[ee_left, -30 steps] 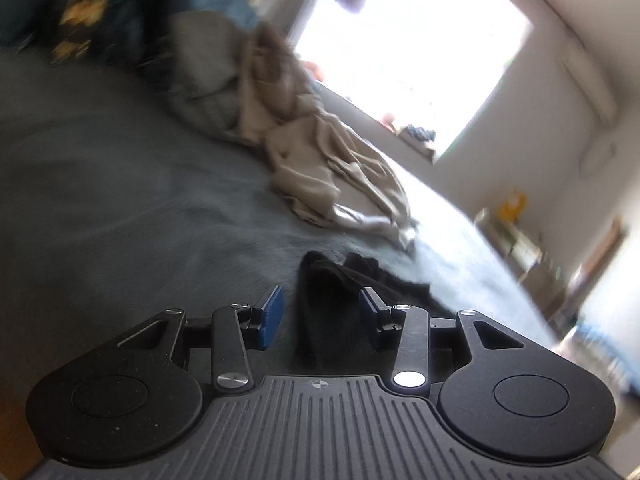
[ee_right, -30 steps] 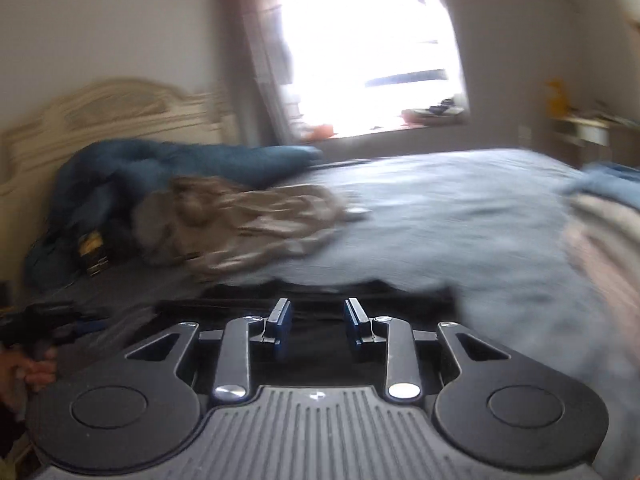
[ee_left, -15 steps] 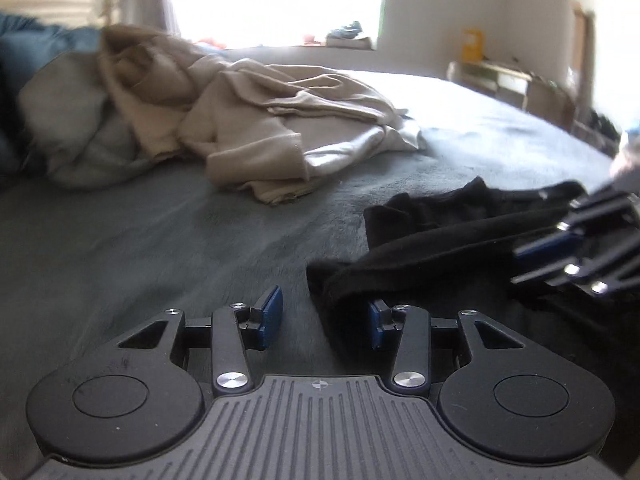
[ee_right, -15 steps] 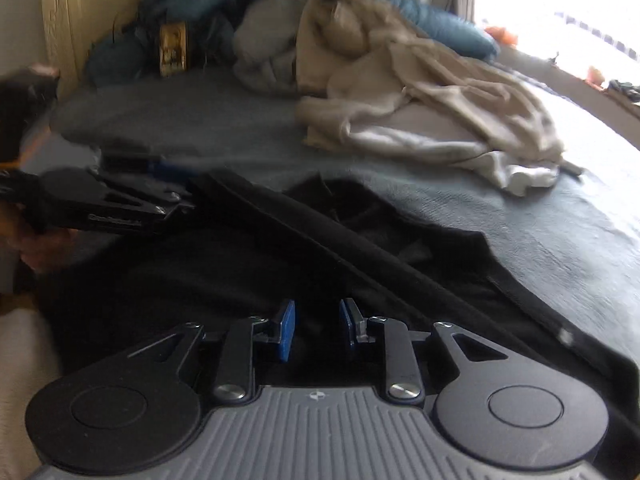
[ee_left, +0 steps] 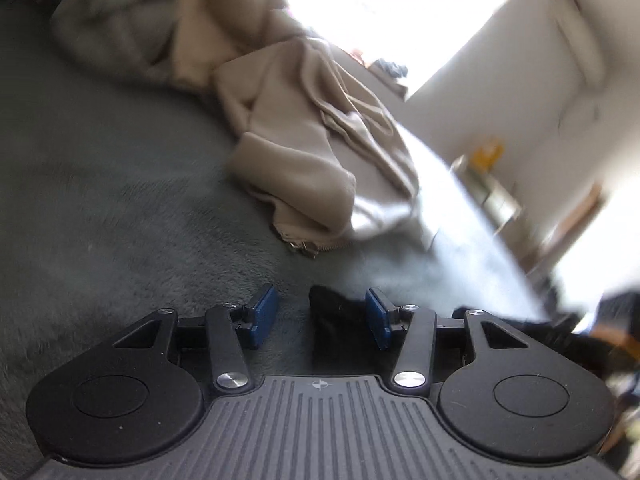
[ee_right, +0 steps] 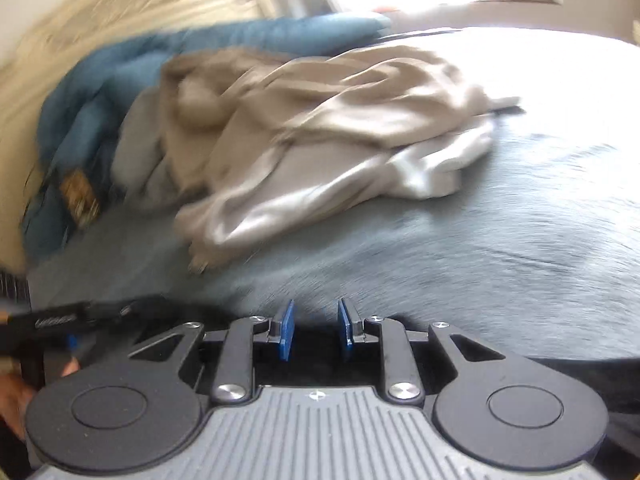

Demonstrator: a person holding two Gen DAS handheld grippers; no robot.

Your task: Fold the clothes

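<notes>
**Black garment right at both sets of jaws**

The black garment (ee_left: 336, 320) lies on the grey bedspread (ee_left: 120, 220), one corner poking up between the left gripper (ee_left: 322, 316) pads, closer to the right pad and not pinched. Those jaws are spread and opening. Over at the right gripper (ee_right: 314, 330), the jaws sit narrowly apart, with dark cloth low between the pads; can't tell if they pinch it. Ahead of both jaws is a crumpled beige pile (ee_right: 320, 128), blue bedding (ee_right: 240, 44) behind it.
</notes>
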